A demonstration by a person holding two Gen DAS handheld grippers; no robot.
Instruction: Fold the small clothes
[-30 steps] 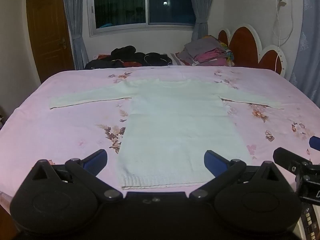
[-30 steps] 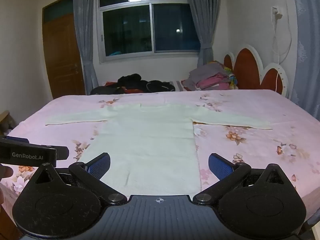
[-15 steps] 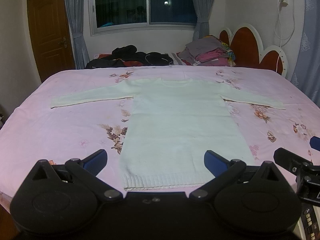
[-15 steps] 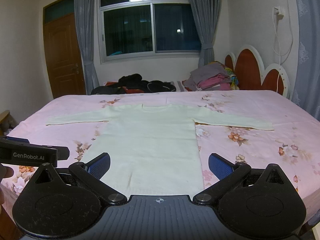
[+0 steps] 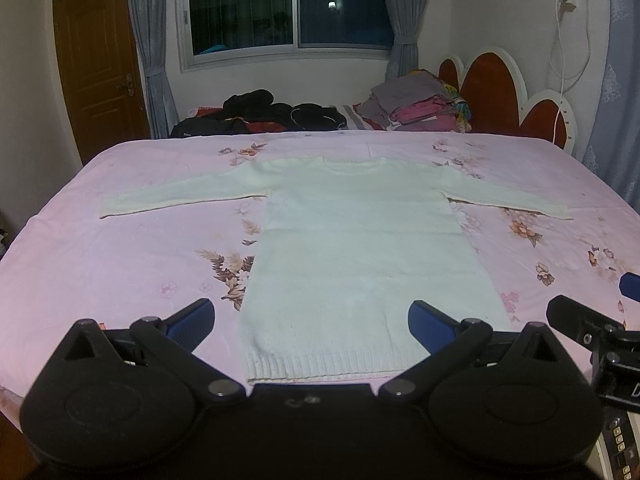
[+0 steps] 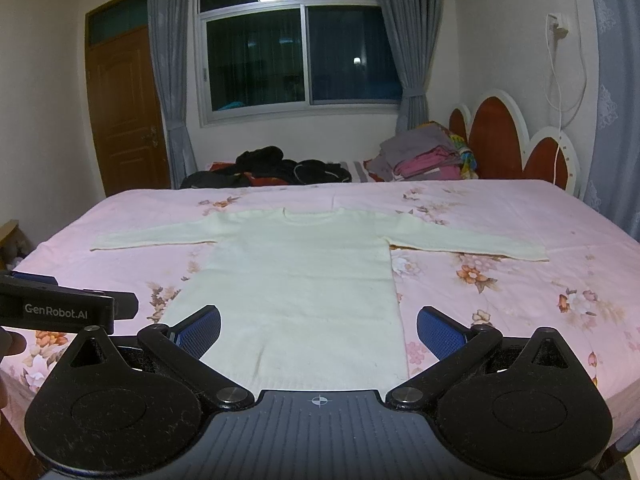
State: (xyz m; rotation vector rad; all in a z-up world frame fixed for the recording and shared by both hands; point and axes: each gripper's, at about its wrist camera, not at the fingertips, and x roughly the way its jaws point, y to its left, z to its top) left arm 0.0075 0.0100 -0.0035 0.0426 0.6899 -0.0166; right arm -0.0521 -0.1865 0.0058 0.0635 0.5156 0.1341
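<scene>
I am in a home bedroom. A wide bed with a pink floral sheet [image 5: 120,248] fills my view, its red and white scalloped headboard [image 5: 508,96] at two o'clock. At twelve o'clock a dark night window [image 6: 300,48] sits between grey curtains [image 6: 168,80]. A brown wooden door [image 5: 100,60] stands at ten o'clock, and piles of folded clothes [image 5: 416,108] rest beyond the bed.

Cream sweater [image 5: 360,248] flat, unfolded; sleeves outspread.
</scene>
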